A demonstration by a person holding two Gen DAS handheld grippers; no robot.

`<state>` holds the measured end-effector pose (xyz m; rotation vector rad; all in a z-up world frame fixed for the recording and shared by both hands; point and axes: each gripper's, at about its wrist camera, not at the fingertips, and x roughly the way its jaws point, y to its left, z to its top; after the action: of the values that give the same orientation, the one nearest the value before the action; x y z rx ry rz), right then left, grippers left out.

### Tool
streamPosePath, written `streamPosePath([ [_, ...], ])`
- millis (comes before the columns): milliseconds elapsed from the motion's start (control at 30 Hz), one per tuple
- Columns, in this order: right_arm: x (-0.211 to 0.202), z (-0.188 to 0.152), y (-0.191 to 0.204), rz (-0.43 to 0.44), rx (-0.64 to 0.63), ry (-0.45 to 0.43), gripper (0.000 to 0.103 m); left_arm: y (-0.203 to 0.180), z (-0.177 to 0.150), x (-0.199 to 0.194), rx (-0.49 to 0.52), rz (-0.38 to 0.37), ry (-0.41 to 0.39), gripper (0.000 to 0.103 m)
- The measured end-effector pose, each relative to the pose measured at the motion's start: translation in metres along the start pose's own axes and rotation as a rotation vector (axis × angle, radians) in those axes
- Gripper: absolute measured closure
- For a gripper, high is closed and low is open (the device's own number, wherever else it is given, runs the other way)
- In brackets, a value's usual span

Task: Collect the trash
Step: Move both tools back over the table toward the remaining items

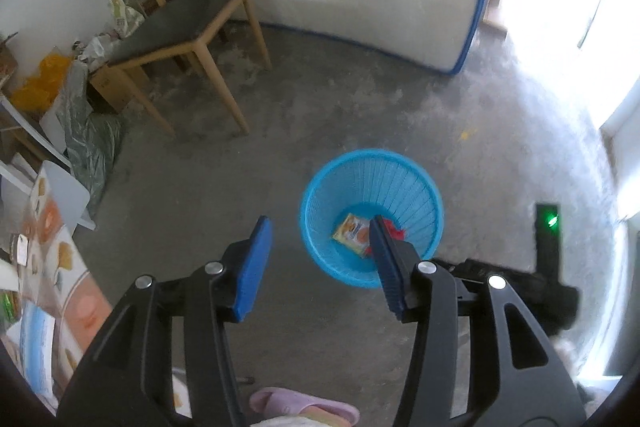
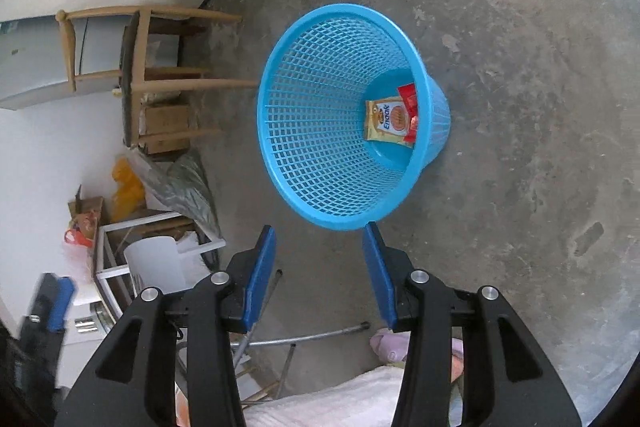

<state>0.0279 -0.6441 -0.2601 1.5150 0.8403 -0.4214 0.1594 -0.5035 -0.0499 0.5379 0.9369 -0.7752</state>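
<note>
Red wrapper (image 1: pixel 398 227) half hidden behind claw (image 1: pixel 320 243), blue basket (image 1: pixel 320 187)

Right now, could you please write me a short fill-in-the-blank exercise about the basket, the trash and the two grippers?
1. The yellow snack packet lies at the bottom of the ____ basket.
2. Beside the yellow packet in the basket lies a ____ wrapper.
3. Both the left gripper and the right gripper are ____, with nothing between their pads.
4. The basket stands on the bare floor, near a wooden ____.

Missing words: blue; red; open; chair
</note>
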Motion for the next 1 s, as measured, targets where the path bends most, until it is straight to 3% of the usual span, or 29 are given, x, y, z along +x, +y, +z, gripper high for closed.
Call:
streamPosePath([
  [200,-0.035,-0.008,0.008,-0.017,-0.027,-0.07,0.058,0.026,-0.007,-0.045,-0.12,-0.124,0.033,0.055],
  [300,-0.052,-0.02,0.017,-0.022,-0.054,-0.098,0.058,0.033,-0.019,-0.057,-0.153,-0.121,0.044,0.055],
  [467,-0.084,-0.056,0.044,0.035,-0.14,-0.148,0.058,0.036,-0.071,-0.108,-0.118,-0.124,-0.063,0.054],
  [567,-0.104,-0.087,0.065,0.067,-0.22,-0.153,0.058,0.056,-0.111,-0.145,-0.144,-0.122,-0.136,0.046],
  [667,-0.121,-0.122,0.091,0.097,-0.325,-0.14,0.049,0.087,-0.154,-0.179,-0.213,-0.094,-0.19,0.042],
  [767,-0.133,-0.161,0.12,0.124,-0.446,-0.126,0.043,0.126,-0.202,-0.215,-0.309,-0.006,-0.248,0.038],
  [1000,-0.121,-0.236,0.18,0.189,-0.646,-0.004,0.042,0.181,-0.312,-0.265,-0.481,0.132,-0.312,0.036],
])
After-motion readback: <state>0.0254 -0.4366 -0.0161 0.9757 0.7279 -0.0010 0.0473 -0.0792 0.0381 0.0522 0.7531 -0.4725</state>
